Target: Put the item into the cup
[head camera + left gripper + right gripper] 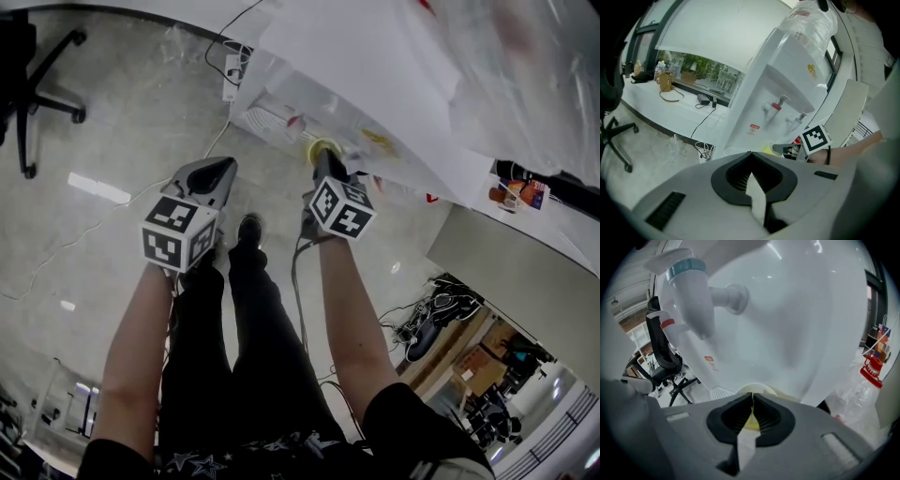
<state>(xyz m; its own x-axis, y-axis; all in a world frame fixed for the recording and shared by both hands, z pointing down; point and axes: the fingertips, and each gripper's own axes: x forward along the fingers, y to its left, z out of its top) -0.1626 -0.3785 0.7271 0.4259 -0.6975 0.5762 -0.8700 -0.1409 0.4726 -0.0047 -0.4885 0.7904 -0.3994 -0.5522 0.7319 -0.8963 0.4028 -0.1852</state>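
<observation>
A yellow cup [315, 147] is held against the front of a white water dispenser [375, 84]. My right gripper [325, 157] is shut on its rim. In the right gripper view the yellow cup [759, 391] shows just past the closed right gripper [752, 398], below the blue-ringed tap [691, 284]; the red-ringed tap [665, 325] is to the left. My left gripper [225, 169] hangs to the left over the floor. In its own view the left gripper [750, 154] is shut with nothing in it, aimed at the water dispenser [787, 84] and the yellow cup [767, 148].
A black office chair [28, 66] stands at the far left. A power strip [230, 77] with cables lies on the concrete floor by the dispenser's base. The person's legs [253, 328] are below the grippers. A water bottle [811, 23] tops the dispenser.
</observation>
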